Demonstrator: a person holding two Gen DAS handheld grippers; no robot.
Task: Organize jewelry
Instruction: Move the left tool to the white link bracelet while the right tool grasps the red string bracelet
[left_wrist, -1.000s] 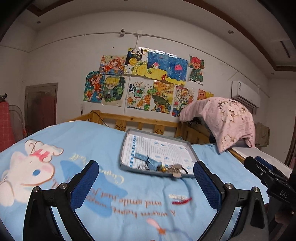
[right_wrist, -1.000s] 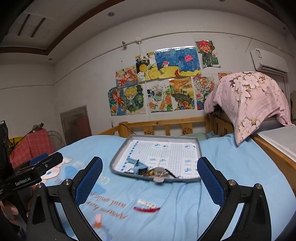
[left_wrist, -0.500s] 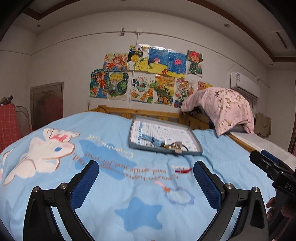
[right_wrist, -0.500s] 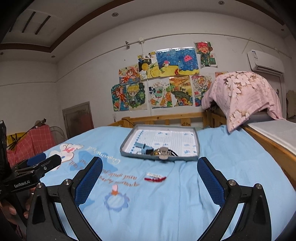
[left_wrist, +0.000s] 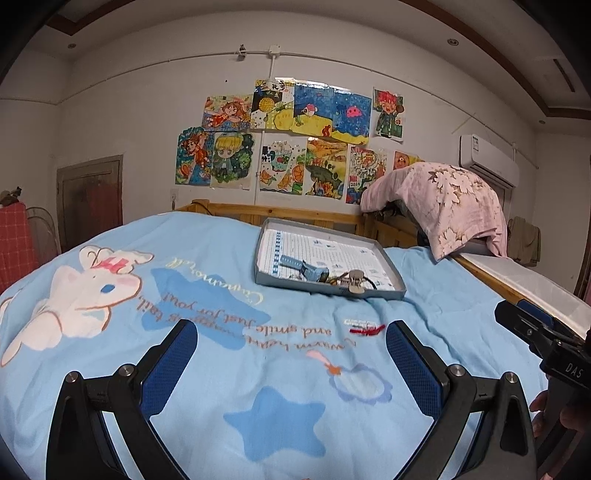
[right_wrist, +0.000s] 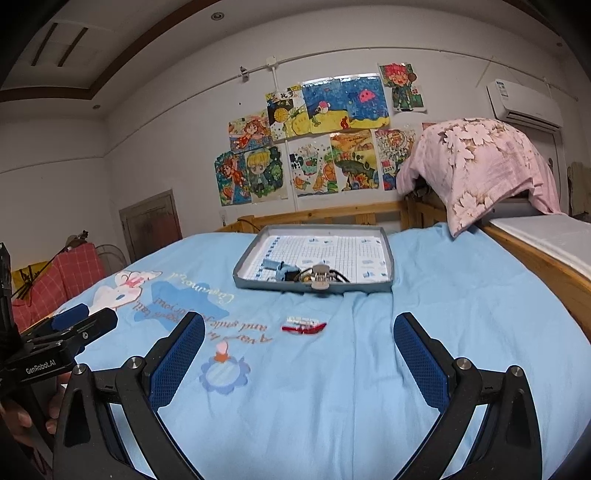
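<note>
Left wrist view: a small heap of jewelry (left_wrist: 347, 282) is seen piled against the near wall of a shallow grey tray (left_wrist: 391, 291), beside a blue clip (left_wrist: 308, 271) lying in the same tray. The tray rests on a light blue bedsheet (left_wrist: 258, 369), with a red and white item (right_wrist: 303, 325) lying on the cloth just in front of it. Both tools are held well short of the tray, empty: the left gripper (left_wrist: 291, 345) with fingers spread wide, the right gripper (right_wrist: 299, 338) likewise parted.
</note>
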